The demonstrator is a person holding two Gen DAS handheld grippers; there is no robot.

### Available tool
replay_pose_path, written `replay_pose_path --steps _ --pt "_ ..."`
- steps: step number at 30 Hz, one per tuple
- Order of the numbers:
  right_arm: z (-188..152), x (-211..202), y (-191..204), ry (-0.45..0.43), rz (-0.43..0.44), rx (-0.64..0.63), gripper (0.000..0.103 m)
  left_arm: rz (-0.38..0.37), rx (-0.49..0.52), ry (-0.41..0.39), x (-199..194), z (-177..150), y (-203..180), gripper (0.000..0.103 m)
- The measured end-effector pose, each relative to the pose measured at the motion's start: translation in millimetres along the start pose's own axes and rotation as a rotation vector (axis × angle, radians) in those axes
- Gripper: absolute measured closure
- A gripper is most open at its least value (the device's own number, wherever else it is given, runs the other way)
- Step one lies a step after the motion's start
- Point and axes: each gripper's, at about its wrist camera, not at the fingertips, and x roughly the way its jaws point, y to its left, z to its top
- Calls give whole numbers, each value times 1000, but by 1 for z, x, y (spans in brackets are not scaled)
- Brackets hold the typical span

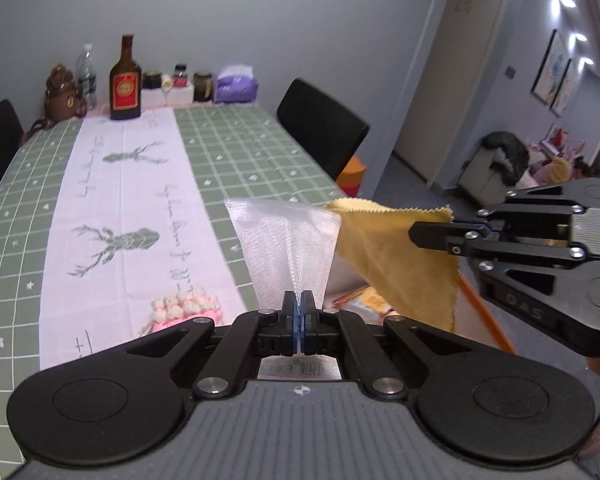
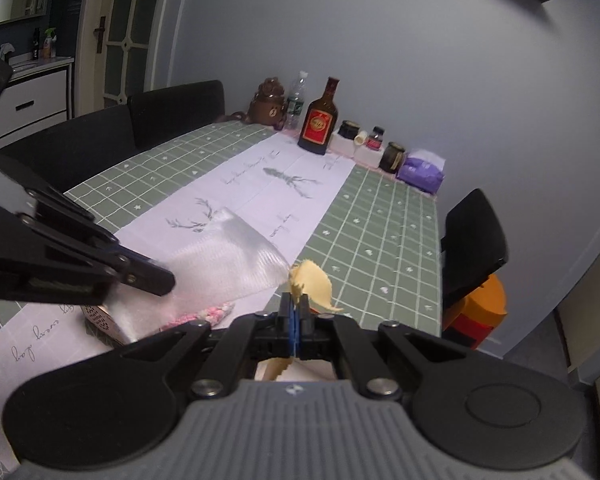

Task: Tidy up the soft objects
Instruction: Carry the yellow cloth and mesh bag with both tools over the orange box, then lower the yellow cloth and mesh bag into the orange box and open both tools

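Observation:
A sheer white mesh pouch [image 1: 286, 240] fans up from my left gripper [image 1: 299, 300], which is shut on its edge and holds it above the table. My right gripper [image 2: 296, 304] is shut on a yellow cloth [image 2: 312, 280] with a zigzag edge. In the left wrist view that yellow cloth [image 1: 400, 256] hangs from the right gripper [image 1: 416, 234] just right of the mesh. In the right wrist view the mesh pouch [image 2: 224, 264] spreads from the left gripper [image 2: 168, 282]. A pink and white fluffy thing [image 1: 184, 306] lies on the table below.
The table [image 1: 260, 152] has a green checked cloth with a white deer runner. At its far end stand a brown bottle [image 1: 125, 80], a water bottle, jars, a bear figure and a purple tissue pack [image 1: 236, 86]. Black chairs [image 1: 320, 128] flank it. A perforated box [image 2: 100, 318] sits under the mesh.

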Motion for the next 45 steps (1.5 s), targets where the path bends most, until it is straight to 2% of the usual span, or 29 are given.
replay_pose_path --steps 8,16,26,35,45 --pt "-20 -49 -11 -24 -73 10 103 -111 28 -26 -19 -3 -40 102" --pt "-45 -53 -28 19 -97 26 103 -114 29 54 29 2 -68 102" --pt "-59 7 -48 100 -45 33 103 -13 14 168 86 -1 -74 102" --pt "-74 70 -64 168 52 56 103 94 -43 278 131 -2 -69 102" --pt "-96 113 -68 245 130 61 103 167 -18 382 166 -4 -72 102"
